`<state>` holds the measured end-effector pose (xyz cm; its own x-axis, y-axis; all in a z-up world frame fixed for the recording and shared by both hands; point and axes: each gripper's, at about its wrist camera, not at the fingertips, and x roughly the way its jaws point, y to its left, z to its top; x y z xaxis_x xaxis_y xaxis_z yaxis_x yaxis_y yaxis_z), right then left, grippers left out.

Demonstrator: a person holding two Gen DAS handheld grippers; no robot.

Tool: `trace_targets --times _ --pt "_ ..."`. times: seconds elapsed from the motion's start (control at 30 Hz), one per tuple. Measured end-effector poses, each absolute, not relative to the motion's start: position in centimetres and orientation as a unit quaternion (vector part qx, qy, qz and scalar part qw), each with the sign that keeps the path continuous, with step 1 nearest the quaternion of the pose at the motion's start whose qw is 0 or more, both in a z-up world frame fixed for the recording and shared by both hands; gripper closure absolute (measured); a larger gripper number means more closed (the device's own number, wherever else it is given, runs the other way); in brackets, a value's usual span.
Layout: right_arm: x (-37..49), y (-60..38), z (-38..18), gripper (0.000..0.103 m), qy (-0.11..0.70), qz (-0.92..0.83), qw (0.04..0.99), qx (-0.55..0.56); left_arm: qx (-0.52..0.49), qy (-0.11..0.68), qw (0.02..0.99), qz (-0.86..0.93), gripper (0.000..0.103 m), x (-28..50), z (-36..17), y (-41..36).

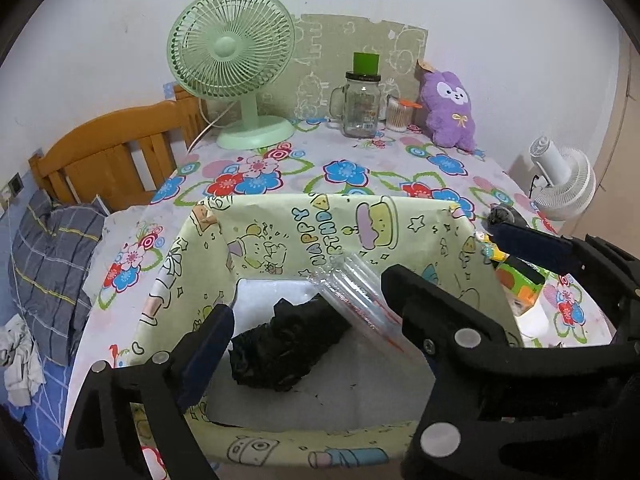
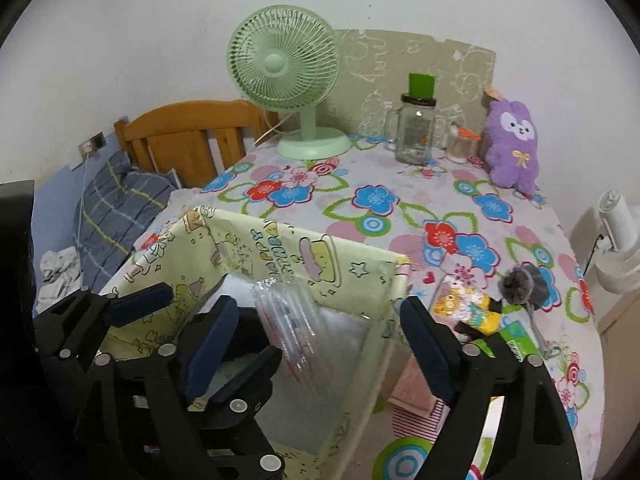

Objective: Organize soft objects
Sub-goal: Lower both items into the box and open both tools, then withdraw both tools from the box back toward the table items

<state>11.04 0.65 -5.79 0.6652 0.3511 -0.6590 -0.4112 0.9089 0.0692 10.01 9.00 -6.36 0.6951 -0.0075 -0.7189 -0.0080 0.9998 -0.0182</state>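
A pale yellow cartoon-print box (image 1: 280, 220) stands open on the table; it also shows in the right wrist view (image 2: 352, 268). A crumpled black soft item (image 1: 280, 344) lies on its white floor. A clear plastic bag (image 1: 360, 300) leans over it inside the box and shows in the right wrist view (image 2: 292, 320). My left gripper (image 1: 316, 316) hangs open above the box. My right gripper (image 2: 320, 340) is open, one finger inside the box and one outside. A purple plush (image 1: 450, 110) sits at the back right. A grey pompom (image 2: 520, 280) lies right of the box.
A green fan (image 1: 232, 64), a glass jar (image 1: 360, 104) and a cotton-swab tub (image 1: 398, 114) stand at the table's back. Small colourful packets (image 2: 468, 308) and a green carton (image 1: 520, 280) lie right of the box. A white fan (image 1: 560, 176) stands beyond the right edge, a bed at the left.
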Motion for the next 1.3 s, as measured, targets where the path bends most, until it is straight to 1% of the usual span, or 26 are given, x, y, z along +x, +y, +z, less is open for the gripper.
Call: trace_targets --times 0.23,0.4,0.77,1.3 --pt "9.9 -0.7 -4.9 0.015 0.339 0.204 0.918 -0.037 0.001 0.378 0.926 0.001 0.006 9.2 -5.4 7.7" --pt "9.0 -1.9 -4.1 0.011 0.326 0.188 0.926 -0.034 0.012 0.368 0.93 0.007 0.001 8.5 -4.6 6.6" --pt "6.8 -5.1 -2.3 0.003 0.295 0.166 0.941 -0.019 0.035 0.347 0.937 -0.002 0.0 6.8 -2.7 3.8" --pt "4.4 -9.5 -1.1 0.001 0.278 0.148 0.949 -0.011 0.033 0.332 0.943 -0.01 0.0 4.5 -1.4 -0.7"
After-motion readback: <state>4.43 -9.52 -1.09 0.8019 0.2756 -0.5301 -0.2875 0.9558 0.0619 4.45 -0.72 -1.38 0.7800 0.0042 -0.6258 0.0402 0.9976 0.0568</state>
